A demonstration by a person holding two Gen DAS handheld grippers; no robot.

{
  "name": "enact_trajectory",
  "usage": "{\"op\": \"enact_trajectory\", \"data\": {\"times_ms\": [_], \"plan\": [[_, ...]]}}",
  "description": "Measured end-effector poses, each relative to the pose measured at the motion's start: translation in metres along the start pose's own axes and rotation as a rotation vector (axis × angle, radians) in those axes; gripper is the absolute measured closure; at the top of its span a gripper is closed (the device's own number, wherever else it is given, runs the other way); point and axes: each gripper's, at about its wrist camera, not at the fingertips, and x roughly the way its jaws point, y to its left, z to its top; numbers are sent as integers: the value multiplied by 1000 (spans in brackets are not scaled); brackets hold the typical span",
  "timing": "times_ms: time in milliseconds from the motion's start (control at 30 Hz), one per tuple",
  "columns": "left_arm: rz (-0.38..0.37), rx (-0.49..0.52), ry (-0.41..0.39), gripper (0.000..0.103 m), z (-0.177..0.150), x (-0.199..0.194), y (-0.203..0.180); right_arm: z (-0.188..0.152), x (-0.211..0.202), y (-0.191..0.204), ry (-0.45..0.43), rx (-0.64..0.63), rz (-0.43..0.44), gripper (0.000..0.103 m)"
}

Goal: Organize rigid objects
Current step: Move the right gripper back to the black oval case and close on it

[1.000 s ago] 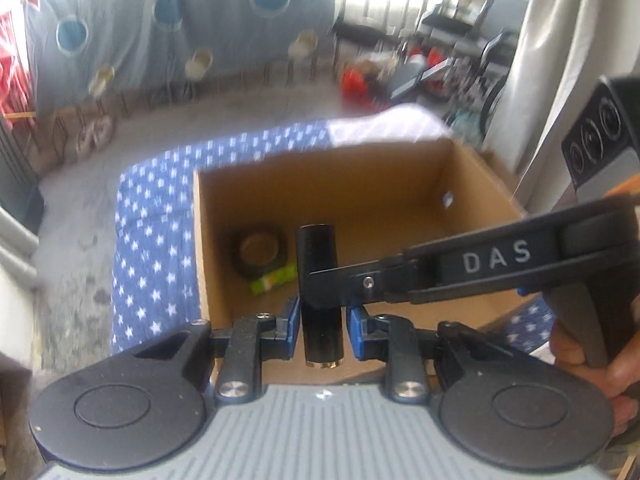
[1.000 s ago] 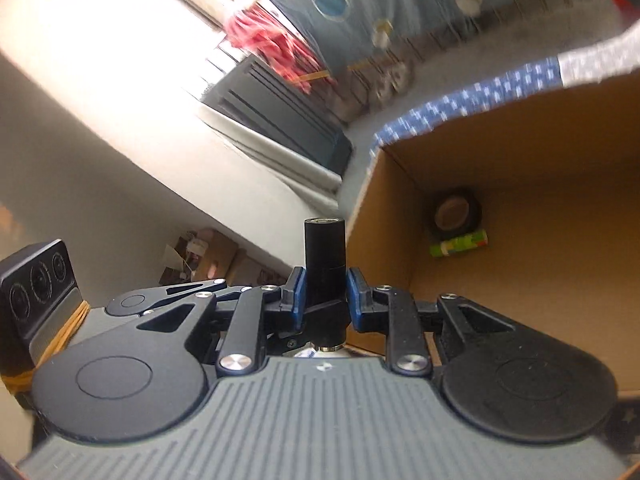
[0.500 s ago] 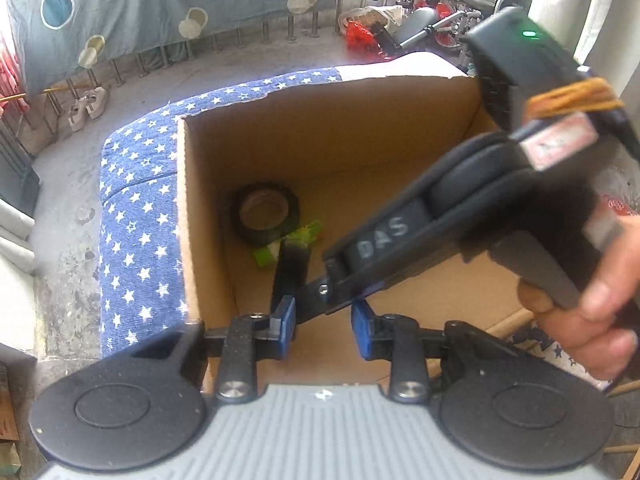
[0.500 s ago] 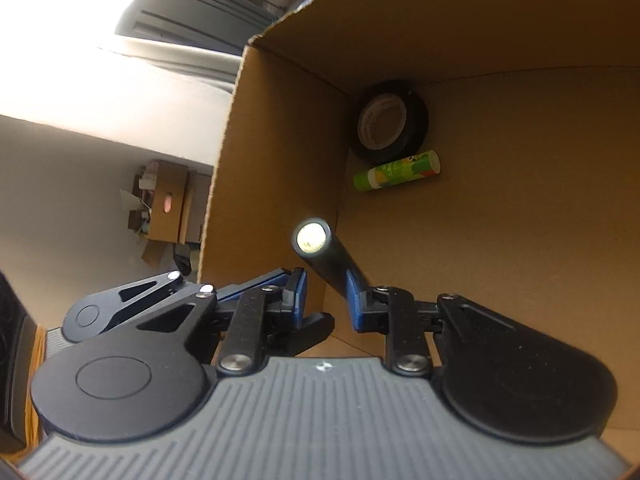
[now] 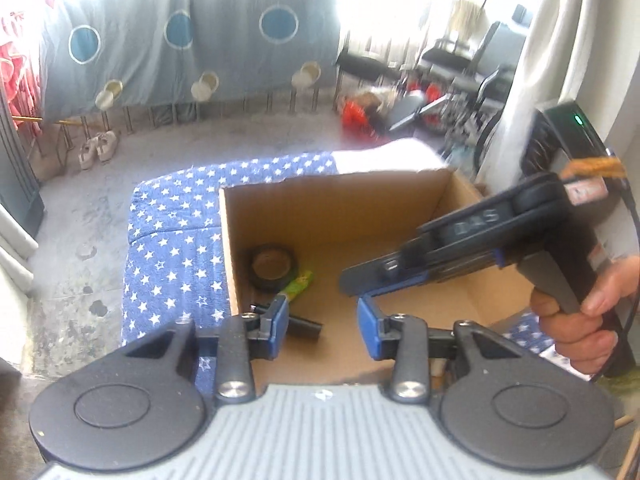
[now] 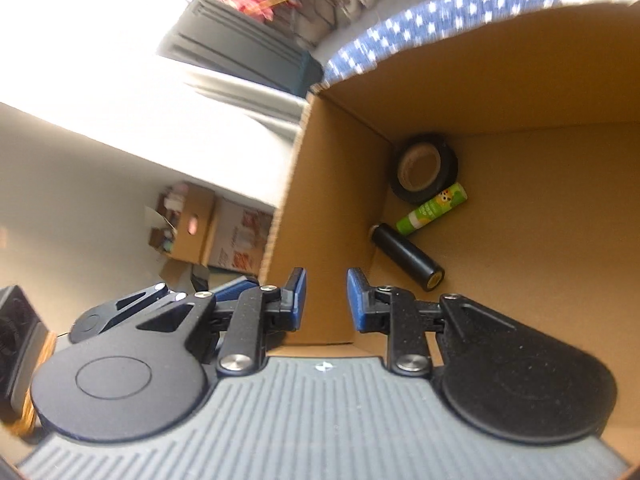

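An open cardboard box (image 5: 332,204) sits on a blue star-patterned cloth (image 5: 176,240). On its floor lie a black tape roll (image 5: 274,267), a green glue stick (image 5: 298,285) and a black cylinder (image 5: 302,326), all near the left wall. The right wrist view shows the box (image 6: 520,80), the tape roll (image 6: 424,168), the glue stick (image 6: 432,209) and the cylinder (image 6: 408,256) lying on its side. My left gripper (image 5: 322,326) is open and empty above the box's near edge. My right gripper (image 6: 323,300) is open and empty over the box; in the left wrist view it (image 5: 352,284) reaches in from the right.
Around the box lies a grey concrete floor (image 5: 200,152). A blue sheet with circles (image 5: 180,40) hangs at the back, shoes (image 5: 98,148) under it. Chairs and red items (image 5: 420,92) stand at the back right. Cardboard boxes (image 6: 192,228) sit to the left in the right wrist view.
The right gripper lowered the black cylinder into the box, opened and let it go; it now lies on the box floor. The left gripper opened wider and both drew back.
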Motion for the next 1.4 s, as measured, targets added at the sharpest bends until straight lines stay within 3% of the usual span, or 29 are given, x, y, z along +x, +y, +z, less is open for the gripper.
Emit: {"op": "enact_trajectory", "data": {"times_ms": [200, 433, 700, 1033, 1400], "plan": [[-66, -5, -49, 59, -37, -42, -11, -50, -77, 10, -143, -30, 62, 78], [-128, -1, 35, 59, -99, -43, -25, -129, -112, 15, -234, -82, 44, 73], [-166, -10, 202, 59, -154, -2, -41, -198, -60, -4, -126, -70, -2, 72], [-52, -24, 248, 61, -167, 37, -51, -190, 11, -36, -54, -60, -116, 75], [10, -15, 243, 57, -167, 46, -52, -211, 17, -53, 11, 29, 22, 88]]}}
